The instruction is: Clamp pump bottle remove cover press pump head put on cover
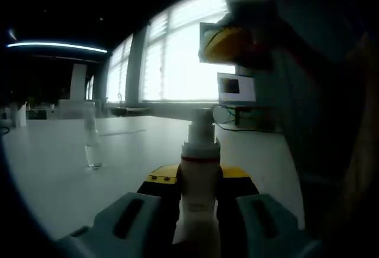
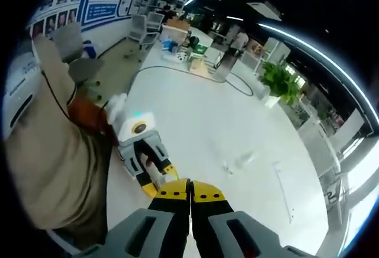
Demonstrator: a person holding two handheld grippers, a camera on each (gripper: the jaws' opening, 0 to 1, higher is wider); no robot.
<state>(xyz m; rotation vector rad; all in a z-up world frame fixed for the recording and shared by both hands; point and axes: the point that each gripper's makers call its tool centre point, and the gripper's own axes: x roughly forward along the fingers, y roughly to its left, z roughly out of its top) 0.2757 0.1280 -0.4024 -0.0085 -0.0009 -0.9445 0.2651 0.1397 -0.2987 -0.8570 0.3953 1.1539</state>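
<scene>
My left gripper [image 1: 200, 181] is shut on the white pump bottle [image 1: 200, 193], which stands upright between the yellow-tipped jaws. Its pump head [image 1: 201, 129] is bare and rises above them. The clear cover [image 1: 93, 147] stands on the white table, off to the left and beyond the bottle. My right gripper [image 1: 230, 40] hangs above and to the right of the pump head. In the right gripper view, that gripper [image 2: 190, 194] is shut with nothing between its jaws, looking down at the left gripper [image 2: 155, 174], the bottle [image 2: 151, 167] and the cover [image 2: 241, 161].
The white table [image 2: 195, 110] stretches far ahead, with a cable and boxes [image 2: 195, 57] at its far end. A person's tan sleeve [image 2: 47, 145] is at the left. A monitor [image 1: 235, 87] stands by bright windows. A green plant [image 2: 279, 80] grows beyond the table.
</scene>
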